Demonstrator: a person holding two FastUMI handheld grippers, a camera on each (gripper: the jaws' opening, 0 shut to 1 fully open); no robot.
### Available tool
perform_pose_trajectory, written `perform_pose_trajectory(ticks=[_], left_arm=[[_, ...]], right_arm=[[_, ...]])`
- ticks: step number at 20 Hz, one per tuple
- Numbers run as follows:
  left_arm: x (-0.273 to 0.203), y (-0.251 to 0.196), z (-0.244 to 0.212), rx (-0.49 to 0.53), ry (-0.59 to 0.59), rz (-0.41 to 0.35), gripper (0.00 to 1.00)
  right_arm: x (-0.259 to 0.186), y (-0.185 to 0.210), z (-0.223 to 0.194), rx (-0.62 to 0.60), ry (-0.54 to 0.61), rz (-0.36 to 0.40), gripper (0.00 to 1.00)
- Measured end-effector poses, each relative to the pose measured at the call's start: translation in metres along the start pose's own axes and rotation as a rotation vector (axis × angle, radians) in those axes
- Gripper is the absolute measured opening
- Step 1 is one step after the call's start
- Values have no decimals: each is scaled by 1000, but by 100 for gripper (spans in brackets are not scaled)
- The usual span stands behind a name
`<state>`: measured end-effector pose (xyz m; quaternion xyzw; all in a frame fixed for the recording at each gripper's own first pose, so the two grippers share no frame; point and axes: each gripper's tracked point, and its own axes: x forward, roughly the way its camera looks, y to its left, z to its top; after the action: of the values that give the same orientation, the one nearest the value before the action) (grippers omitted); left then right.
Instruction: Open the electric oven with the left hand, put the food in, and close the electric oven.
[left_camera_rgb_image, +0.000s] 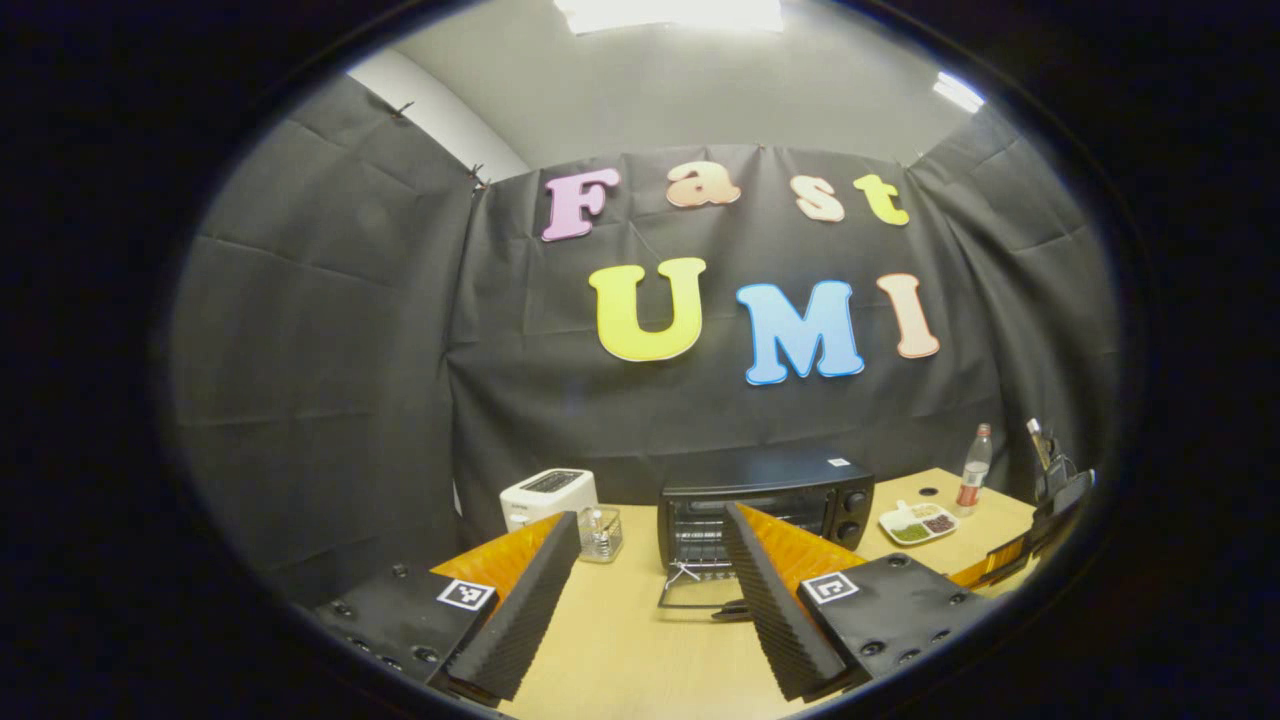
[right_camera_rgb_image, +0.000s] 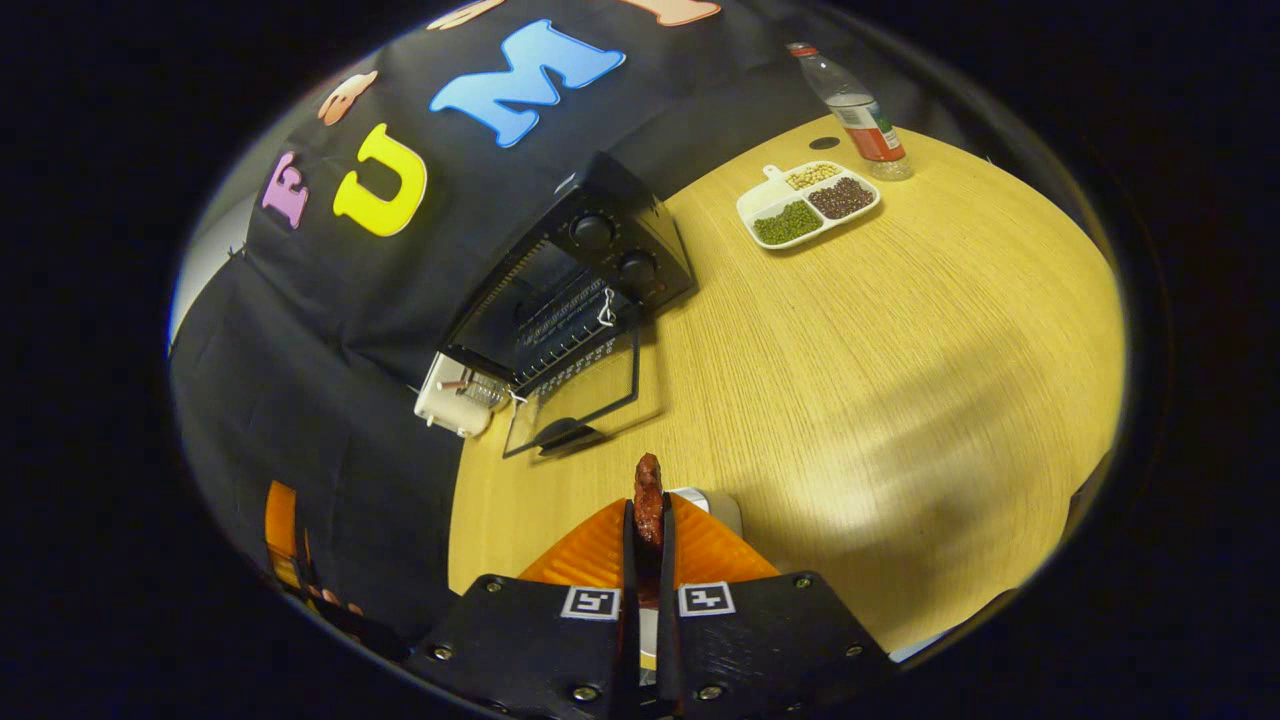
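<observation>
Ahead of the right gripper (right_camera_rgb_image: 648, 545), whose fingers clamp an upright reddish-brown piece of food (right_camera_rgb_image: 648, 505), the black electric oven (right_camera_rgb_image: 590, 270) stands open on the wooden tabletop (right_camera_rgb_image: 900, 330), while the left gripper (left_camera_rgb_image: 650, 600) hangs open, empty.
</observation>
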<state>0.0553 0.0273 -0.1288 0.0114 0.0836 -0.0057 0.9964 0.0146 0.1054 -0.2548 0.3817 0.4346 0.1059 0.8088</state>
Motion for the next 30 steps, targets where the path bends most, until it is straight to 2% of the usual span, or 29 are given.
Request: perform_pose_trajectory(ticks=[1,2,3,4,5,11,12,15,16,26,30], left_arm=[[3,-1,-1,-6,-1,-5,100],[5,-1,-1,-11,1,-10,95],[8,-1,-4,-14,6,-14,100],[11,-1,-6,-18,9,-18,90],[13,0,-9,-22,14,-23,100],[33,16,-22,-29,42,-33,100],[37,20,-23,-24,47,-33,95],[51,37,-26,-10,57,-28,100],[56,43,-27,-10,59,-25,95],[82,91,-30,26,75,14,95],[82,111,-36,33,114,47,100]], right_arm=[[-1,7,6,25,-15,17,7],[-2,14,13,45,-29,30,7],[-1,22,18,52,-45,44,7],[1,29,25,47,-65,55,7],[3,35,30,39,-84,59,7],[39,76,58,61,-188,109,7],[45,83,63,65,-204,119,7],[70,105,75,95,-243,157,7],[79,109,81,97,-267,161,7],[165,142,123,87,-434,178,7],[200,149,129,119,-466,184,7]])
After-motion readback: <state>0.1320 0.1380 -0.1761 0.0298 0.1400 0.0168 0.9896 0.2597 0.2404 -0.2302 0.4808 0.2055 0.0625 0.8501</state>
